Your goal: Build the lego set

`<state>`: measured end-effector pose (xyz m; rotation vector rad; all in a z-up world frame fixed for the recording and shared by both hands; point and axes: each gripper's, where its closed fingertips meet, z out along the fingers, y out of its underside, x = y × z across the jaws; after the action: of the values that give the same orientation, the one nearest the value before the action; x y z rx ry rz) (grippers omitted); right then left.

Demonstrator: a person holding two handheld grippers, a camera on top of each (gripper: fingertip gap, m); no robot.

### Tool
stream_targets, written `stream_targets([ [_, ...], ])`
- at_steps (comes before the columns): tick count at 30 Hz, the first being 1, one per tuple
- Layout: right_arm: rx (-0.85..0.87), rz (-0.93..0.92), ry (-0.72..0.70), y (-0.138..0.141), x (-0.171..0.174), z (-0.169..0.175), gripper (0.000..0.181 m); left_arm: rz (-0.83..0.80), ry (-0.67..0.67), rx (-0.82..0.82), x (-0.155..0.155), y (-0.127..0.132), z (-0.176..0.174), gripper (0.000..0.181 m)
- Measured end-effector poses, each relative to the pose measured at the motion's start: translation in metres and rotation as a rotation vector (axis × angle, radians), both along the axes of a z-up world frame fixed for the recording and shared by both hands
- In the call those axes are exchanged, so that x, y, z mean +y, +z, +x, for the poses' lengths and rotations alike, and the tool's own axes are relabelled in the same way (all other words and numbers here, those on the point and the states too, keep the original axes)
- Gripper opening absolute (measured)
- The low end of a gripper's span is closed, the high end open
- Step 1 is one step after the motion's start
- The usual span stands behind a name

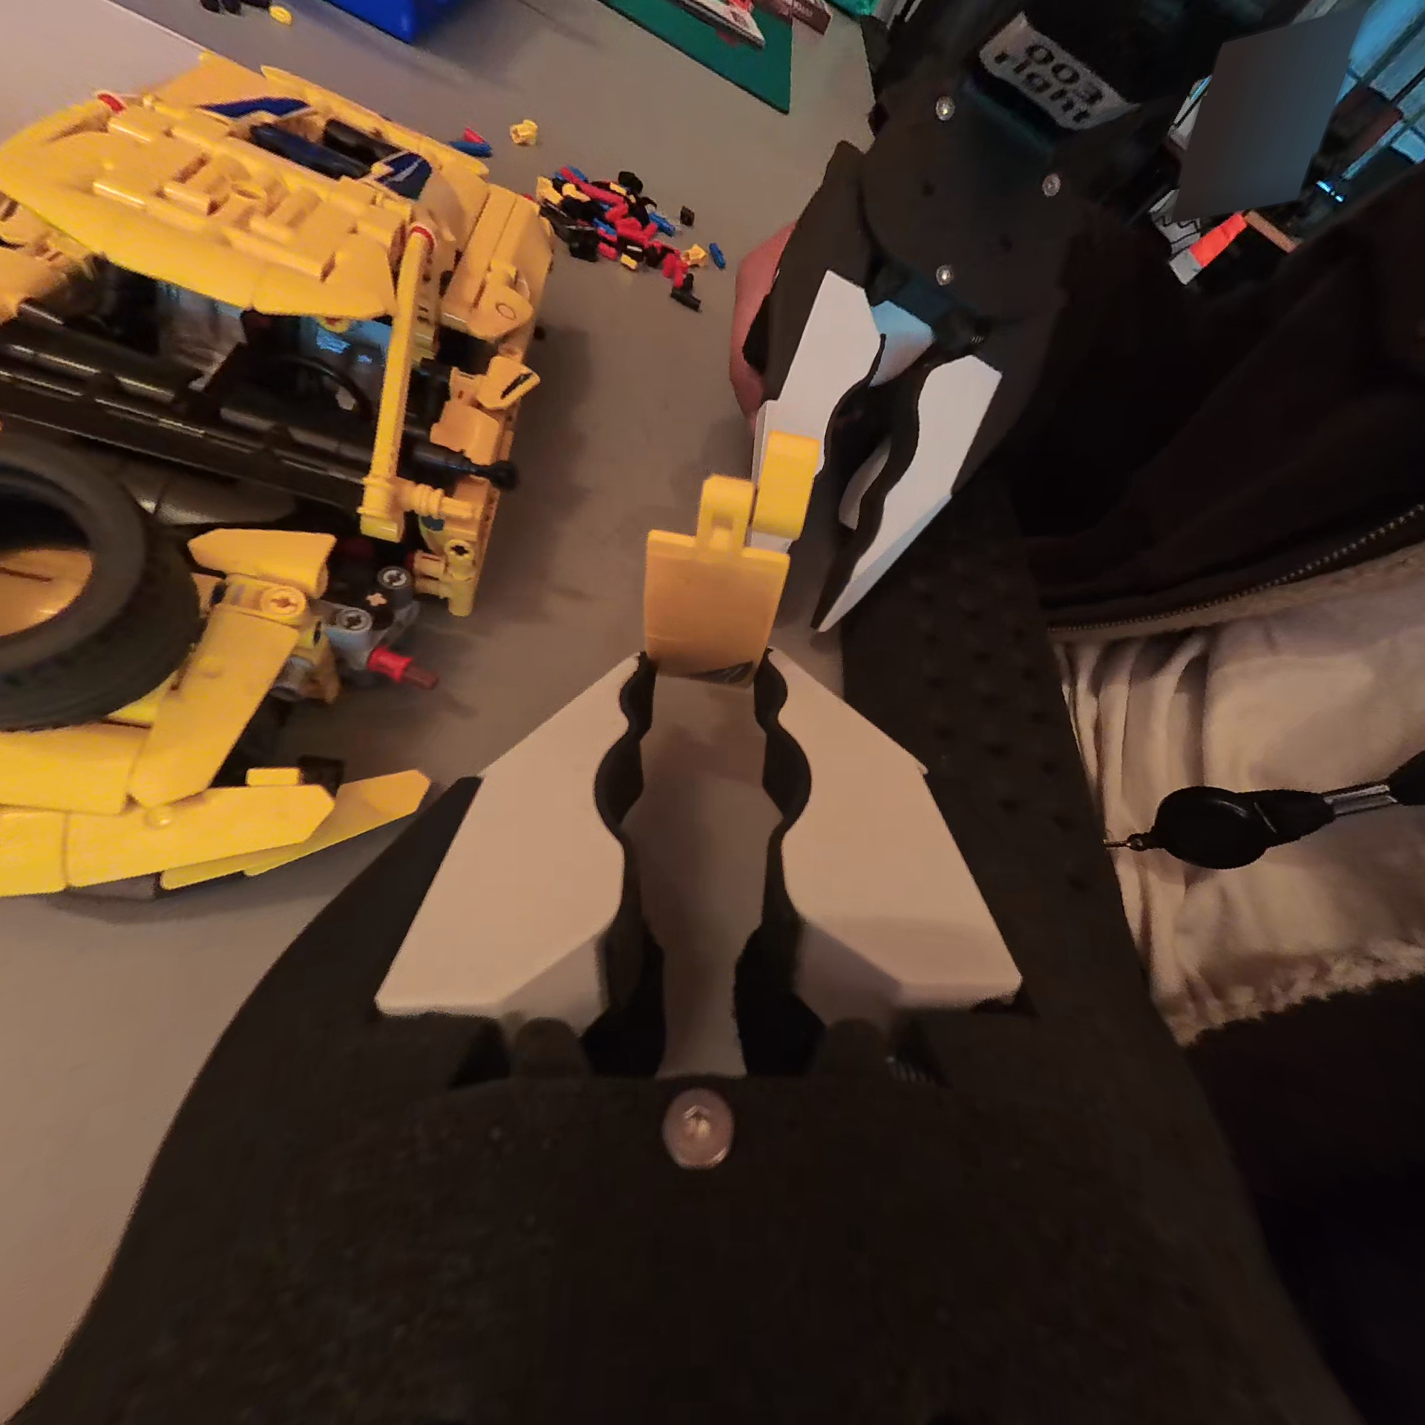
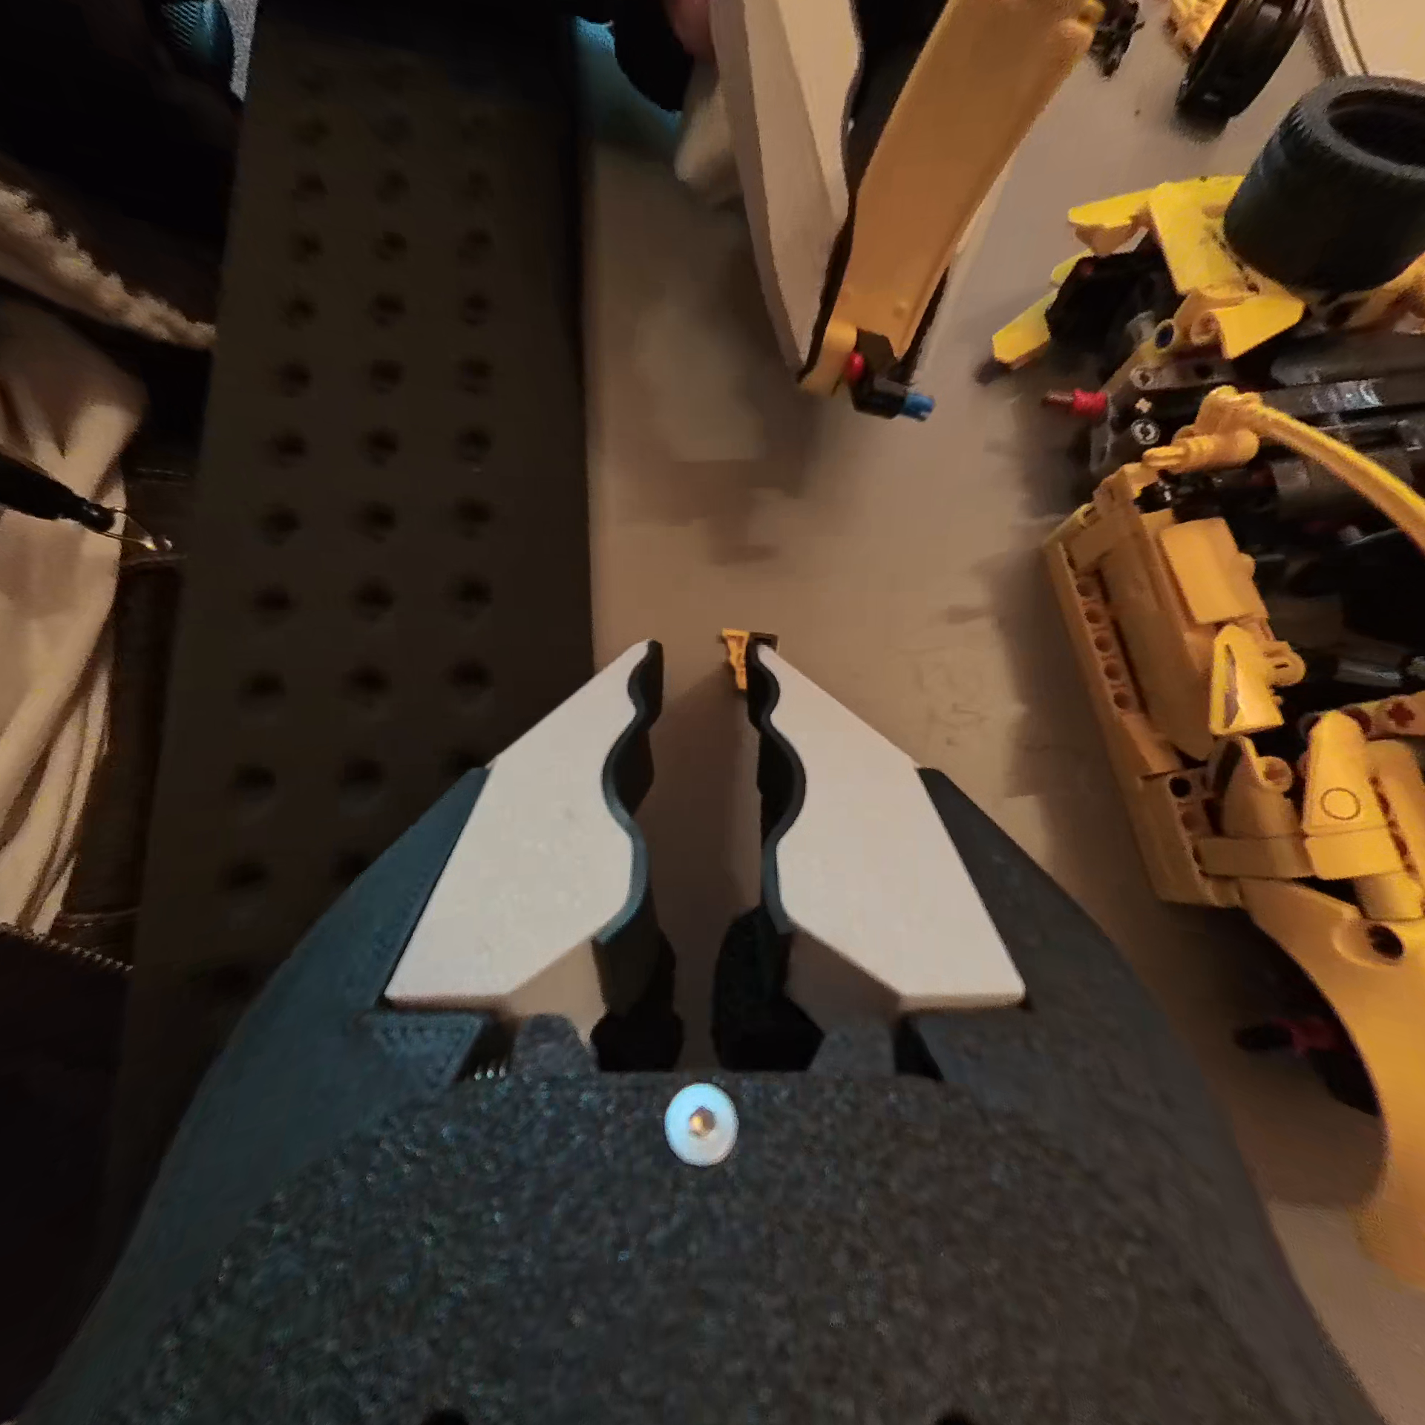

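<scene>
Grey table (image 1: pixel 632 370) bears yellow lego car (image 1: pixel 254 432), perhaps unfinished.

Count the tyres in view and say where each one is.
2. One tyre is mounted on the yellow car, seen in both views. A second tyre sits on the table past the car, at the right wrist view's top edge. Others may be hidden.

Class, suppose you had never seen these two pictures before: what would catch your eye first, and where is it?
First, the big yellow Lego car, half-built, filling the left of the left wrist view on the grey table. Next, the yellow panel piece pinched at the tips of the left gripper in the centre, with a heap of small coloured pieces behind.
</scene>
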<state>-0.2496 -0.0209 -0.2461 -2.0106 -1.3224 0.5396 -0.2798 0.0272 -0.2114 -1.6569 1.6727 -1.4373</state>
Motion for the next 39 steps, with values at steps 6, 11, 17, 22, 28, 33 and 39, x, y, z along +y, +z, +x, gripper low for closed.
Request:
stream_targets([
  [6,-0.009,0.007,0.001,-0.004,0.005,0.002,0.022,-0.01,-0.013,-0.018,-0.004,0.005,0.0,0.026],
  [11,-0.031,-0.025,-0.015,-0.01,0.009,0.009,0.024,-0.006,-0.026,0.0,-0.007,0.0,-0.001,0.026],
  [17,-0.014,-0.037,-0.019,-0.009,0.01,0.008,0.021,0.001,-0.027,0.008,-0.007,-0.002,0.0,0.026],
  [22,0.025,-0.061,-0.038,-0.004,0.01,0.007,0.019,-0.005,-0.024,0.01,-0.007,-0.002,0.0,0.026],
  [28,0.003,-0.061,-0.046,-0.009,0.012,0.005,0.005,0.045,-0.042,0.024,-0.01,-0.008,0.0,0.026],
  [33,0.152,-0.09,-0.002,0.023,0.015,-0.013,0.004,0.171,-0.066,0.035,-0.014,-0.014,0.003,0.026],
  [39,0.01,-0.052,0.034,0.022,0.021,-0.026,0.004,0.229,-0.074,0.082,-0.017,-0.024,0.004,0.026],
])
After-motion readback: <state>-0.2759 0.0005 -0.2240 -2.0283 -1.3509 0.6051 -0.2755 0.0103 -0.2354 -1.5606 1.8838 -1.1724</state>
